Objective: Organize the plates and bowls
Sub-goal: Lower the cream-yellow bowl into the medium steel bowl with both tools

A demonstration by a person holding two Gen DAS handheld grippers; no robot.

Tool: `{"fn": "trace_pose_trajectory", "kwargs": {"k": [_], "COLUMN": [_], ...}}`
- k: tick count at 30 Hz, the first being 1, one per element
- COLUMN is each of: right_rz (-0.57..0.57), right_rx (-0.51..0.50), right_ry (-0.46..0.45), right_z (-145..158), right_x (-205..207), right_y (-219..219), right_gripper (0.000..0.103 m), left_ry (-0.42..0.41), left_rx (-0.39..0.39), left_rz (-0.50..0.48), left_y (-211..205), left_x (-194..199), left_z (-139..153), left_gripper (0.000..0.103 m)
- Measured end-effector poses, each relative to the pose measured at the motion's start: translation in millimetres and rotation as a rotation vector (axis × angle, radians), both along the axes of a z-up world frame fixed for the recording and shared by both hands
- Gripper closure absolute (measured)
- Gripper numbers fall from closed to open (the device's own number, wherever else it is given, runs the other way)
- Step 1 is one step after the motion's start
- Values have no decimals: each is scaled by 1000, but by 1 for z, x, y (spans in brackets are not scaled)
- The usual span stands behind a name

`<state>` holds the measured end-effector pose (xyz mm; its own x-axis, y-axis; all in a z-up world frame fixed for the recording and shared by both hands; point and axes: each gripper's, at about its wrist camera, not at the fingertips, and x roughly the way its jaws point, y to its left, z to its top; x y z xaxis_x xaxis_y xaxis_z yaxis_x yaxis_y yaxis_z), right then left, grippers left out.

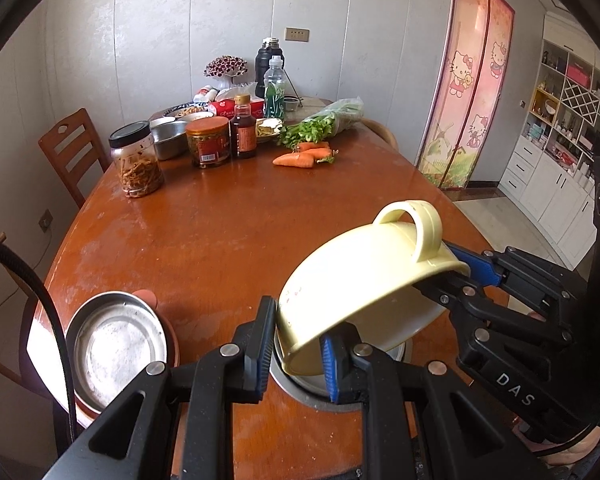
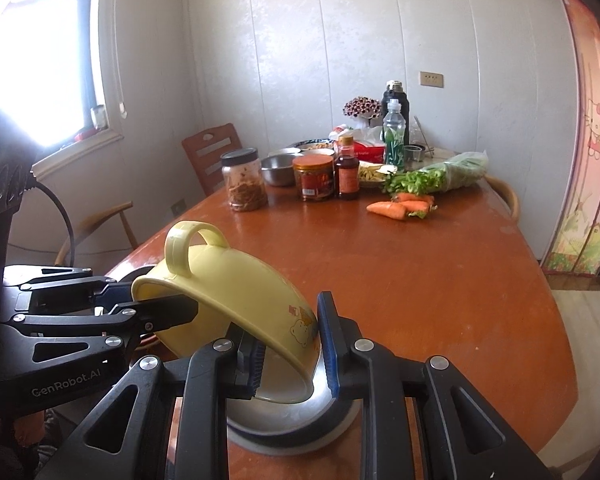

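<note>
Left wrist view, Mia: what did the left gripper (image 1: 298, 322) have?

Its fingers were closed on the low rim of the yellow bowl (image 1: 360, 264), Tom, one pad outside the wall and one inside. The bowl was tipped, mouth down and toward the camera, handle (image 1: 416, 228) uppermost.

And the right gripper (image 1: 440, 270)?

It pointed in from the right, clamped on the high rim just beside the handle, with the blue pad outside and the black finger under the rim.

Did the right wrist view agree?

Partly. There the right gripper's own fingers straddled the low rim by the bear print (image 2: 300, 326), and the left gripper pinched the rim next to the handle. Both were holding the bowl, but I couldn't settle which end each held.

Where was the bowl on the table (image 1: 220, 220)?

At the near edge, with its low rim down inside a steel dish (image 1: 300, 394) that sat on the table. Whether rim and dish touched, I couldn't tell.

Anything else?

A steel plate (image 1: 116, 344) lay in an orange bowl (image 1: 173, 340) to the left, apart from the dish. A jar (image 1: 136, 160) and carrots (image 1: 300, 156) were at the far end.
</note>
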<state>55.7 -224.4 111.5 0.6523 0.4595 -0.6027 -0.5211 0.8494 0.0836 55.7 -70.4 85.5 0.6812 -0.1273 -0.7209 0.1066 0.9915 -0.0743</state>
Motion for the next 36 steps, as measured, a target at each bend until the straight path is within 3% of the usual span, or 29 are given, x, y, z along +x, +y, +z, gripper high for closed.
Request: {"fn": "trace_pose_trajectory", "kwargs": {"k": [36], "right_rz": [-12], "right_rx": [1], "right_ry": [89], "right_z": [-38], "right_x": [13], "right_y": [-10], "right_gripper": [76], "left_ry": [102], "left_rx": [6], "left_rz": [-6], "left_y": [-12], "left_x": [17], "left_z": [-46], "left_gripper": [82]}}
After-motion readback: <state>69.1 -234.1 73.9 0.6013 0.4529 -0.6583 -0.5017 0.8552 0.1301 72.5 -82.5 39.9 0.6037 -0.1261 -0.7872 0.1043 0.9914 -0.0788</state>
